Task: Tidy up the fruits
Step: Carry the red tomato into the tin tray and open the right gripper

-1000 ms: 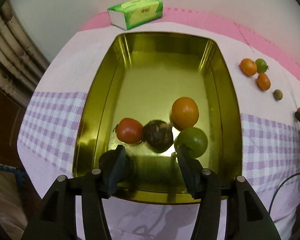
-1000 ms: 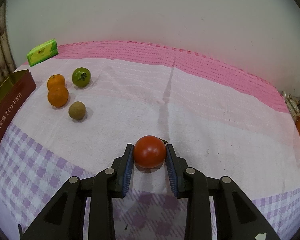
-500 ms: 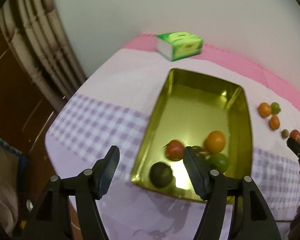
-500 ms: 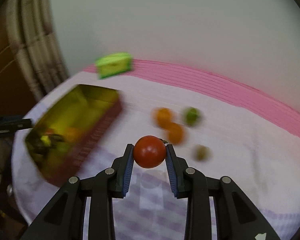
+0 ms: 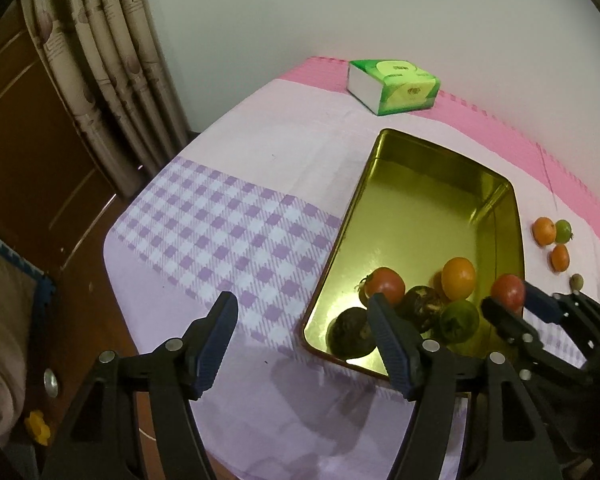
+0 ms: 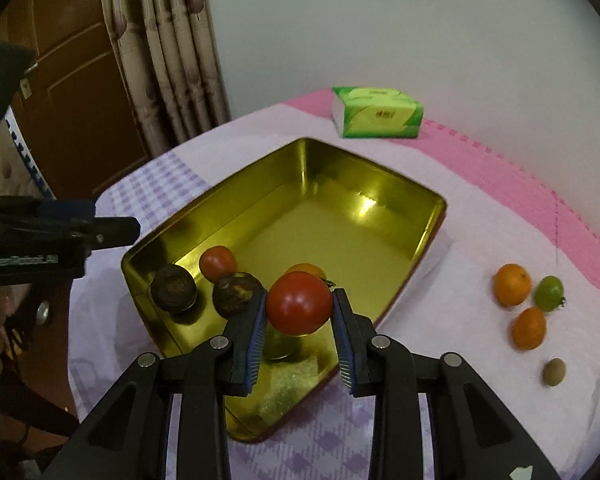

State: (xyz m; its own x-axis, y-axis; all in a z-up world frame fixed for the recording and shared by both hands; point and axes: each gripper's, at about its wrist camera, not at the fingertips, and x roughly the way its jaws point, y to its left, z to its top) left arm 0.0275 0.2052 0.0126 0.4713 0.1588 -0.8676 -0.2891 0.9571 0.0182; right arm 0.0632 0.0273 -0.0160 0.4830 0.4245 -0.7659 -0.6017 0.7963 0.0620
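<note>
right gripper [image 6: 299, 320] fingers pinch a red tomato [image 6: 299, 303] above the gold tin [image 6: 428, 232]; left gripper [image 5: 302, 344] fingers spread, empty.

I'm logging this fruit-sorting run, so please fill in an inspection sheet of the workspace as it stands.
Surface: table under a pink and purple-checked cloth.
Job's things: gold tin holds a red tomato, an orange, a green fruit and two dark fruits. Two small oranges, a green tomato and a small brown fruit lie on the cloth beside it.
Clutter: green tissue pack.
Grippers: right gripper shut on a second red tomato over the tin; left gripper open, empty, jaws just opened.
Cables: nothing seen.
Surroundings: curtain, wooden door, white wall.
</note>
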